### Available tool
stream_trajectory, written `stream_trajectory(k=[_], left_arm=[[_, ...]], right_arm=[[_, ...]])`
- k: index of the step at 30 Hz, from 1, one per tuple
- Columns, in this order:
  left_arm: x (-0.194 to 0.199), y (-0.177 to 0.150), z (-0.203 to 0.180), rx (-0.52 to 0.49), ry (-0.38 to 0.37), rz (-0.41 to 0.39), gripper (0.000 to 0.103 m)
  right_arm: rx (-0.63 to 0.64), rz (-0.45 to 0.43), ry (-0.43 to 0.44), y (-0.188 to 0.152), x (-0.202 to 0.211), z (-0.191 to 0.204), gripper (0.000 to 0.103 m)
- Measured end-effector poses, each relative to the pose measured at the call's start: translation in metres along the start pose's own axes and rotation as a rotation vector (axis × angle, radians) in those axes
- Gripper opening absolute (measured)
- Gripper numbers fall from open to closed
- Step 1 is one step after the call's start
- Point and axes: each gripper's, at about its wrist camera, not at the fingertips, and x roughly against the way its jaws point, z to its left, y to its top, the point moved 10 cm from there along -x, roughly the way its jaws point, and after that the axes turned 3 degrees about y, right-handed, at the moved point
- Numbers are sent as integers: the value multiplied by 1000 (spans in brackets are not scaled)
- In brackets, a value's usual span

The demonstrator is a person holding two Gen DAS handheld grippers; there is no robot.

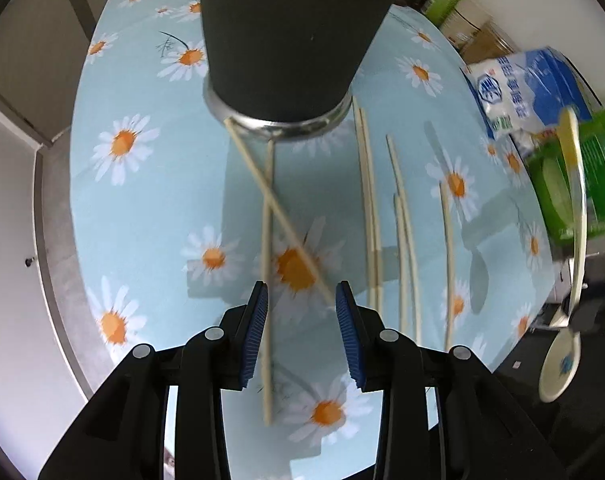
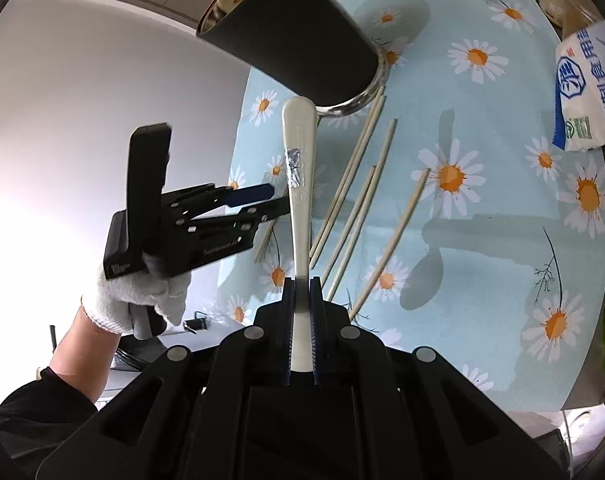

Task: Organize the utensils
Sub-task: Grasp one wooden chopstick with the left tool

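The right gripper (image 2: 301, 320) is clamped on the spoon (image 2: 300, 184) beside the cup (image 2: 294, 36). The left gripper (image 1: 301, 320), part-open and empty, is poised over chopsticks (image 1: 268, 240) before it. A collision risks toppling the cup.

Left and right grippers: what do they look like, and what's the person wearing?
Both grippers, left and right, are black plastic with ribbed blue finger pads and round grey pivot pins. The left hand wears a white knit glove; the sleeve is black. No cables visible.
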Motion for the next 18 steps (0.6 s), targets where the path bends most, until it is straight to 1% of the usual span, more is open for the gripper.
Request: stream_trajectory(k=[3,7,9,11,13,15,16,17,18], left_arm=[[-5,8,-6,19,16,24,32],[-15,14,-9,77,36,60,29],[-18,15,-5,113,53,71,29],[-22,17,-4,152,48,80,28],[-24,18,1,181,55,82,21],[-24,19,2,195,61,82,17],[-24,20,1,201,59,82,12],[-25,20,1,207,57,82,12],[-26,20,1,207,60,83,8]], right_arm=[[6,-5,26,3,6,-7,8],[-2,-6,61,0,21,-16,8],[7,-5,77,1,21,-16,8],[18,-3,90,10,9,-19,8],[22,-4,99,15,7,-19,8],[21,-5,109,17,10,-19,8],[20,-4,114,18,9,-20,8],[20,-2,119,18,9,-19,8],[21,-1,121,18,11,-19,8]])
